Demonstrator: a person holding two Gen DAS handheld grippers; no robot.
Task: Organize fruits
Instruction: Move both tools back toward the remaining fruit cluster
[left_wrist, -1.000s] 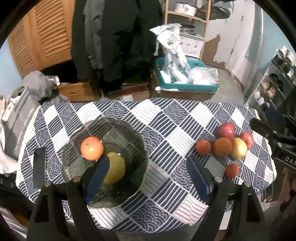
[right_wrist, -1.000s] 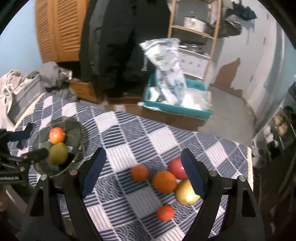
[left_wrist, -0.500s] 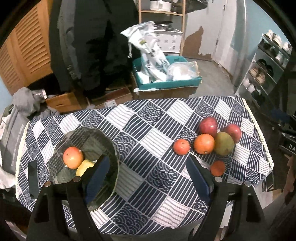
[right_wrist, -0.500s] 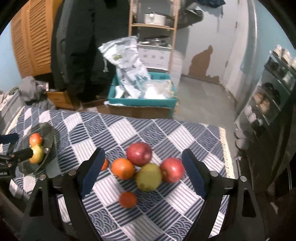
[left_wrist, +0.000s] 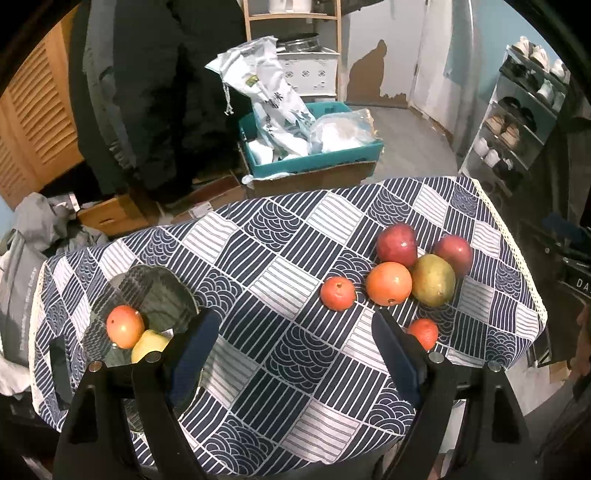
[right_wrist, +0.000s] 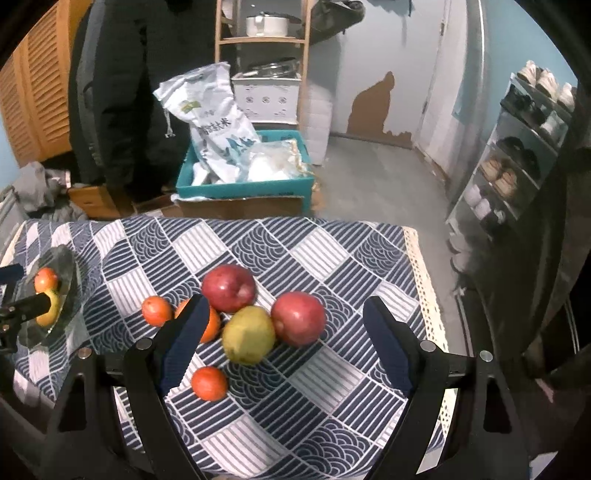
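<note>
A glass bowl at the table's left holds an orange and a yellow fruit. My left gripper hangs open just right of the bowl, above bare cloth, with nothing between its fingers. In the right wrist view a pile lies on the cloth: two red apples, a yellow-green mango, an orange partly behind one finger, and two tangerines. My right gripper is open above this pile and touches none of it.
The table's right edge with a lace trim lies close to the pile. Beyond the far edge stand a teal crate with bags, cardboard boxes and a wooden shelf. A shoe rack lines the right wall. Grey clothes lie at left.
Both grippers have swung to the right. The bowl has slid toward the left edge of both views, and the fruit pile now sits between the right gripper's fingers. Nothing was picked up.
</note>
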